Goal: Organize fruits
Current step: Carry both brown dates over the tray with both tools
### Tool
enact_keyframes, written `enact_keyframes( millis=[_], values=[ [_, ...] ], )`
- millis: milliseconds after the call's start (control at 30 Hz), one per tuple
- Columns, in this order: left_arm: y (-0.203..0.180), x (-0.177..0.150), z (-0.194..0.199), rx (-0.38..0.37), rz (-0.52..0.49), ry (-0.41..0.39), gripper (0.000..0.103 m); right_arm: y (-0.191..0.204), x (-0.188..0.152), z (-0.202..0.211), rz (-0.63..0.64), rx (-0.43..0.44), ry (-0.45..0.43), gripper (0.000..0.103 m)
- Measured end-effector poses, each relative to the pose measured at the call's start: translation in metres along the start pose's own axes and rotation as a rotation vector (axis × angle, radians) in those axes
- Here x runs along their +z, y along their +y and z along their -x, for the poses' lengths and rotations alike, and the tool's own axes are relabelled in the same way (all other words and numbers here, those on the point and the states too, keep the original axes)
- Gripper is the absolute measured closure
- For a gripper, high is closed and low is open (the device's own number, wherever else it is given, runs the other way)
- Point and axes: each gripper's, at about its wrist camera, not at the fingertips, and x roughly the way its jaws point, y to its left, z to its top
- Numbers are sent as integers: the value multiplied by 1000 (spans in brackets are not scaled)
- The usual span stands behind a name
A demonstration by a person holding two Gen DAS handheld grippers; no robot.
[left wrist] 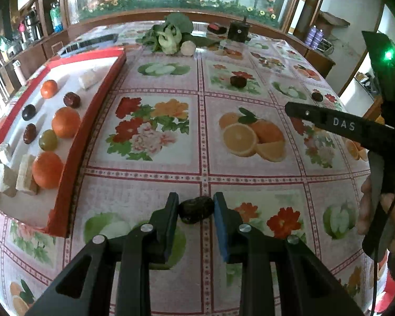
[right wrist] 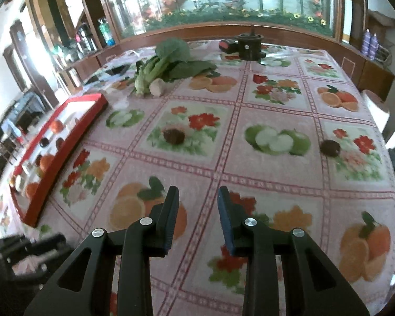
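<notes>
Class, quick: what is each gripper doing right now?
Left gripper: shut on a dark fruit.
Right gripper: shut, holding nothing.

Tablecloth [left wrist: 202,142]: pink ground, red-and-white grid bands, printed panels of red and orange flowers, sliced oranges, green apples. Tray [left wrist: 73,142]: red rim, white inside, holding oranges [left wrist: 65,122], a yellow-green fruit [left wrist: 48,139] and dark reddish-brown dates [left wrist: 71,99]; another dark brown date [left wrist: 196,210] sits between the left gripper [left wrist: 196,208] pads, one black, one blue. Leafy vegetable [right wrist: 171,63]: green leaves, pale stalks.
</notes>
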Motion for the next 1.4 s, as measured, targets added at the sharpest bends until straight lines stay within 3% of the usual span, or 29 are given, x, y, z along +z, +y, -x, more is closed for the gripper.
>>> enact_keyframes(
  millis=[267, 467, 533, 600, 967, 1233, 1400],
  values=[
    [3, 1, -1, -12, -31, 22, 73, 11, 43, -35, -89, 77, 34, 65],
    [3, 0, -1, -16, -48, 24, 73, 32, 56, -70, -25, 64, 93, 65],
    [5, 0, -1, -27, -45, 23, 73, 38, 55, -75, 17, 33, 90, 66],
    [6, 0, -1, -34, -47, 21, 73, 44, 55, -76, 65, -30, 80, 79],
    [5, -3, 0, -40, -72, 2, 73, 41, 48, -39, 44, -2, 5, 80],
    [-7, -4, 8, -53, -133, -23, 73, 49, 9, -18, 72, -26, 50, 80],
    [4, 5, 15, -74, -106, -34, 73, 54, -3, -13, 56, -46, 67, 80]
  ],
)
